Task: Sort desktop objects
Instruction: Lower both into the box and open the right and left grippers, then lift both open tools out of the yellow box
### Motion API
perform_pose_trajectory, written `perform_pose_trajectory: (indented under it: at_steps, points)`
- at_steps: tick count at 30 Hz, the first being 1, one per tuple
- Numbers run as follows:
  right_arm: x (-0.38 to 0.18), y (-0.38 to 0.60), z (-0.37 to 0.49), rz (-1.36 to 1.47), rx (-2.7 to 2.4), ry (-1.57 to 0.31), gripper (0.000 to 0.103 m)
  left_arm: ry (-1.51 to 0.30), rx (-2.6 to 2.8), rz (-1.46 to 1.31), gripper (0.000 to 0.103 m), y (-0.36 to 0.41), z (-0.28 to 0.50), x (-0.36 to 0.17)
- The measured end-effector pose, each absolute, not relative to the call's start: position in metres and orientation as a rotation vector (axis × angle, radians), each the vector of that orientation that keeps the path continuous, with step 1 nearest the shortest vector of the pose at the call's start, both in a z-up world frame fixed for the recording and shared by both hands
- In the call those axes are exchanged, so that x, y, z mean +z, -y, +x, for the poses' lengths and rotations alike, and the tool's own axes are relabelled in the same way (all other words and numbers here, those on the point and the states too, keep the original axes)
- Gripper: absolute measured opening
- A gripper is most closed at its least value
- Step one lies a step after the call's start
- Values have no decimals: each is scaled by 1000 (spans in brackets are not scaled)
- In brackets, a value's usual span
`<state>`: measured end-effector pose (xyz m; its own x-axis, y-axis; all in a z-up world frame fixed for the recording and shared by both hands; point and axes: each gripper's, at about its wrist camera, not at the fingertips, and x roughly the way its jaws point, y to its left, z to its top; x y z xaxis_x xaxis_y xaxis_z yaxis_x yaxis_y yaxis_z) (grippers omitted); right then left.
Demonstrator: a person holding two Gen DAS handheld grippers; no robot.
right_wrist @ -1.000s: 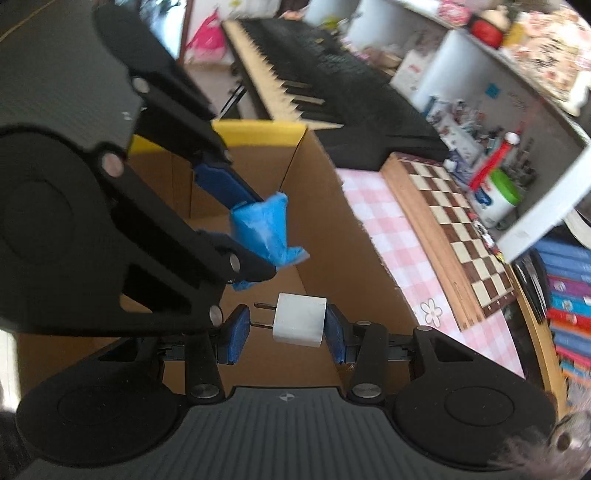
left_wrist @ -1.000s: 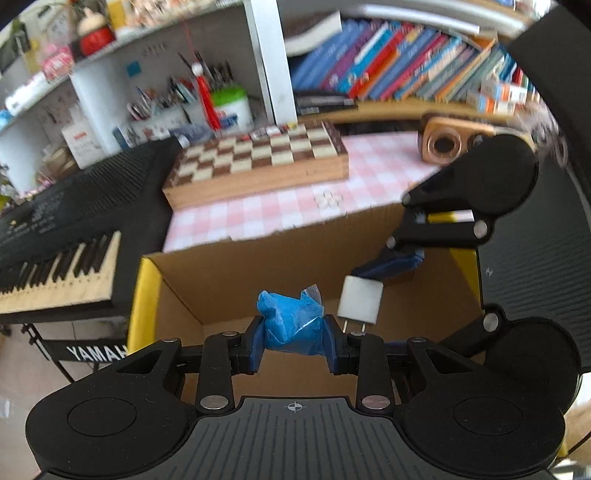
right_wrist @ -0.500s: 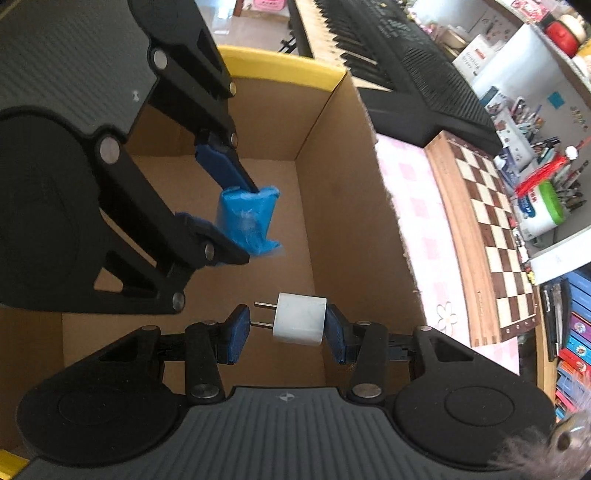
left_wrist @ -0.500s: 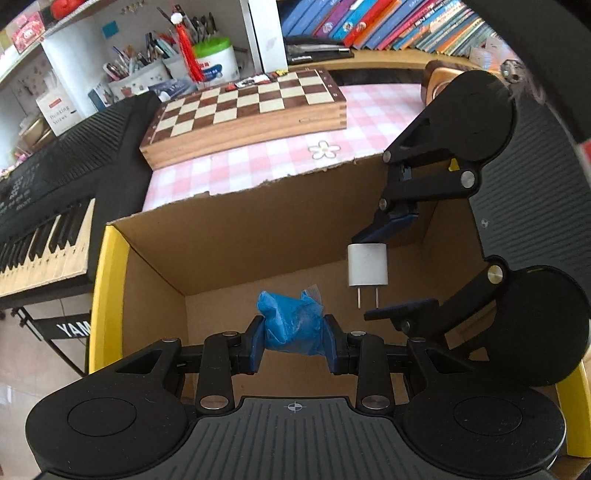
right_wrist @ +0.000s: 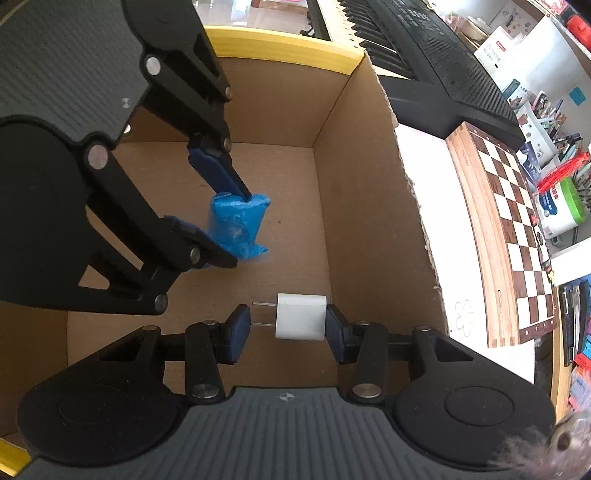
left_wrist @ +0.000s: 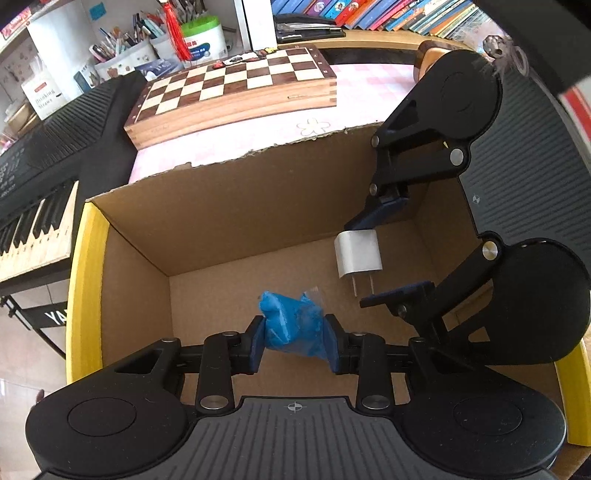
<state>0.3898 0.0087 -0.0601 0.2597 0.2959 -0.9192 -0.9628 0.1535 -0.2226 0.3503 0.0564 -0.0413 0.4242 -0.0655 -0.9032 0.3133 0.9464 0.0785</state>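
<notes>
My left gripper point(left_wrist: 294, 341) is shut on a crumpled blue packet point(left_wrist: 291, 326) and holds it low inside the open cardboard box point(left_wrist: 236, 199). My right gripper point(right_wrist: 286, 325) is shut on a white plug adapter point(right_wrist: 301, 321), gripped end to end with its prongs against the left pad, also inside the box. In the left wrist view the adapter point(left_wrist: 357, 256) hangs prongs down between the right gripper's fingers point(left_wrist: 384, 212). In the right wrist view the blue packet point(right_wrist: 238, 225) sits between the left gripper's fingers point(right_wrist: 218, 173). The box floor beneath both is bare.
The box has yellow edging point(left_wrist: 79, 295) on its side rims. Beyond it a folded chessboard point(left_wrist: 232, 92) lies on a pink checked cloth point(left_wrist: 258, 129). A black keyboard point(left_wrist: 40, 155) stands to the left. Shelves with books point(left_wrist: 369, 14) and pen pots point(left_wrist: 122, 55) are behind.
Both grippers have moved down and forward into the box with their objects still held. The box walls now surround them and the floor is closer.
</notes>
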Motion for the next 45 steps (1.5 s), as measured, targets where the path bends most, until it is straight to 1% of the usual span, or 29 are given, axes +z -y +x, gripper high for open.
perform_pose_trajectory:
  at_steps: [1, 4, 5, 8, 12, 14, 17, 22, 23, 30, 32, 39, 45]
  points:
    - [-60, -9, 389, -997, 1080, -853, 42, -1108, -239, 251, 35, -57, 350, -41]
    - [-58, -8, 387, -992, 1073, -848, 46, -1097, -228, 264, 60, -57, 348, -40]
    - [-58, -7, 385, -995, 1068, -844, 48, -1088, -224, 267, 62, -58, 346, -39]
    - [-55, -4, 379, -989, 1054, -831, 53, -1063, -219, 256, 63, -61, 340, -32]
    - [-43, 4, 372, -944, 1028, -797, 54, -1016, -216, 246, 65, -64, 330, -19]
    - [-35, 8, 369, -909, 1009, -780, 54, -988, -211, 244, 70, -65, 323, -12]
    - [-22, 19, 356, -853, 978, -744, 55, -938, -210, 230, 71, -67, 310, 3]
    - [7, 44, 333, -746, 899, -651, 54, -838, -204, 225, 78, -73, 286, 29]
    - [15, 38, 343, -723, 878, -632, 53, -817, -201, 220, 79, -74, 280, 35]
    - [58, 72, 304, -507, 692, -497, 53, -662, -166, 194, 83, -84, 238, 71]
    - [65, 79, 301, -422, 623, -467, 53, -617, -143, 171, 87, -88, 227, 79]
    - [84, 106, 252, -194, 402, -379, 54, -488, -74, 93, 87, -100, 181, 97]
    - [81, 114, 199, -132, 253, -327, 54, -419, -26, 52, 89, -108, 138, 98]
